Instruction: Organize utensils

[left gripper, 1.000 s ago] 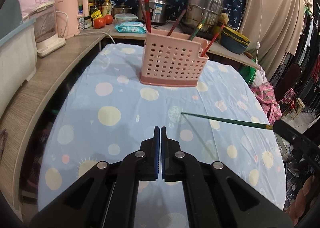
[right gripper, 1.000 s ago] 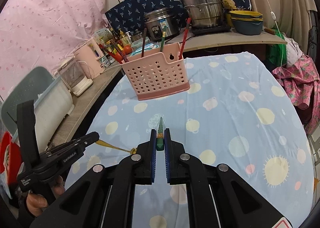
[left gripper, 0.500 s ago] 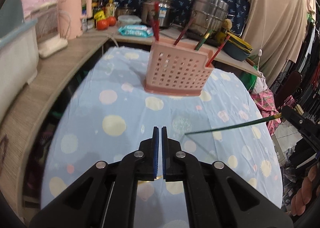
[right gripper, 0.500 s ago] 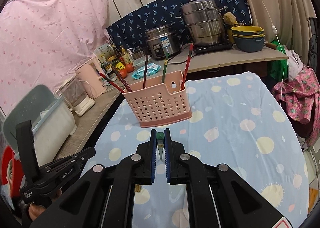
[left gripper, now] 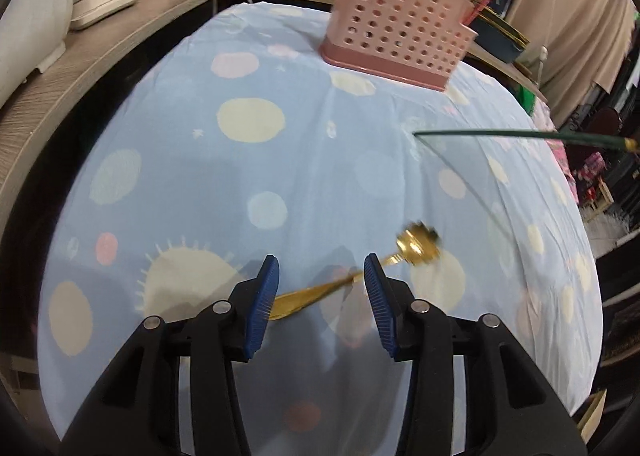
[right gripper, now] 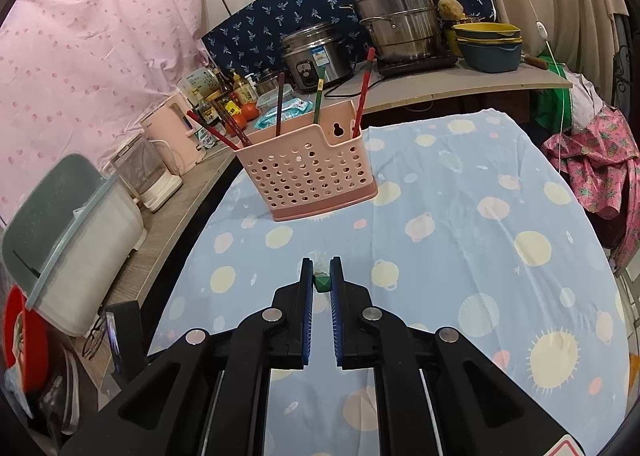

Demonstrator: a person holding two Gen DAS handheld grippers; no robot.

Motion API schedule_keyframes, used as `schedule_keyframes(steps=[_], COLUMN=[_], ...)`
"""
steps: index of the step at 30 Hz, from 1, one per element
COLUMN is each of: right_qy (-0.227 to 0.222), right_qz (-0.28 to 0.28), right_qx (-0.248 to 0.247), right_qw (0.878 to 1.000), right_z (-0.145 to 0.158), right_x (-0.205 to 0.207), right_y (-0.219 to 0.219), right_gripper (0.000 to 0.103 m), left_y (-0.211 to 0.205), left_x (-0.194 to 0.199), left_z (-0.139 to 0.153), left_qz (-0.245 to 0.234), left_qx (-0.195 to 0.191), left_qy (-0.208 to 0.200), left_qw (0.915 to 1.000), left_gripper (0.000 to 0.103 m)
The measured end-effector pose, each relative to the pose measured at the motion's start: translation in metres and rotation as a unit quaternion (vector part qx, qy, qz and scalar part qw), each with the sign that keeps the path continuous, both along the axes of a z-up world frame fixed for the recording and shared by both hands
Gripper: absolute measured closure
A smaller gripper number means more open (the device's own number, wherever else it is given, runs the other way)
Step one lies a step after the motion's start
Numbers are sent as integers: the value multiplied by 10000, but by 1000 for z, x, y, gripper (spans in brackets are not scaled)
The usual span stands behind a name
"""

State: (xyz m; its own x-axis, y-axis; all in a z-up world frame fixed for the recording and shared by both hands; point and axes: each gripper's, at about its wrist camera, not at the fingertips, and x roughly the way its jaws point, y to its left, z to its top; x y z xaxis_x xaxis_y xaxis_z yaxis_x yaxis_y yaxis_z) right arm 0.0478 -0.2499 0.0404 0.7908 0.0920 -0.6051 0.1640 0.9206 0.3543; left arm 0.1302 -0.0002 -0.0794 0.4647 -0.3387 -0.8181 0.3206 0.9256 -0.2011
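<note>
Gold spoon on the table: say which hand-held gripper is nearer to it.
Left. The left hand-held gripper straddles the gold spoon; the right hand-held gripper holds a green chopstick farther off.

A table in a pale blue spotted cloth (left gripper: 248, 184) carries a pink perforated utensil basket (left gripper: 400, 28) and a gold spoon (left gripper: 360, 276).

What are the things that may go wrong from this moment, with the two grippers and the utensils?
1. The left gripper is open around the gold spoon's thin, flat handle on the soft tablecloth; closing may pinch cloth or miss the handle.
2. The right gripper holds the green chopstick only by its end, so the long stick may pivot or slip.
3. The pink basket already holds several chopsticks; the new one may knock against them.
</note>
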Motion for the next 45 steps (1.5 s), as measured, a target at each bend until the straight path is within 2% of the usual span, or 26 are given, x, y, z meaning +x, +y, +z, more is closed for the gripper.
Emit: schedule_keyframes(steps=[4, 8, 12, 13, 18, 22, 24, 29, 39, 45], right_qy=[9, -1, -17, -11, -21, -64, -87, -145, -240, -410], right_qz=[-5, 3, 10, 12, -4, -39, -52, -52, -30, -19], right_qx=[-7, -16, -9, -10, -8, -4, 3, 4, -15, -53], right_qw=[10000, 10000, 10000, 10000, 10000, 10000, 9999, 9999, 9997, 9991], right_z=[-1, -1, -3, -2, -2, 0, 2, 6, 13, 26], right_x=[-1, -1, -4, -3, -5, -9, -10, -9, -6, 0], right_y=[0, 1, 1, 1, 1, 1, 0, -2, -3, -5], right_gripper=[94, 94, 94, 94, 95, 95, 95, 95, 96, 96], left_y=[-4, -6, -9, -10, -10, -7, -6, -8, -16, -28], left_x=[-16, -29, -34, -35, -39, -41, -40, -33, -11, -3], left_z=[-1, -2, -4, -4, 4, 21, 32, 54, 89, 106], left_qz=[-132, -214, -257, -274, -296, -232, -203, -155, -223, -395], left_qx=[90, 127, 254, 243, 184, 36, -45, -192, -270, -127], left_qy=[-46, -55, -155, -147, -155, -266, -344, -527, -571, -729], left_qw=[9999, 9997, 9992, 9992, 9993, 9994, 9992, 9983, 9978, 9965], left_gripper=[63, 74, 92, 93, 94, 94, 102, 102, 102, 102])
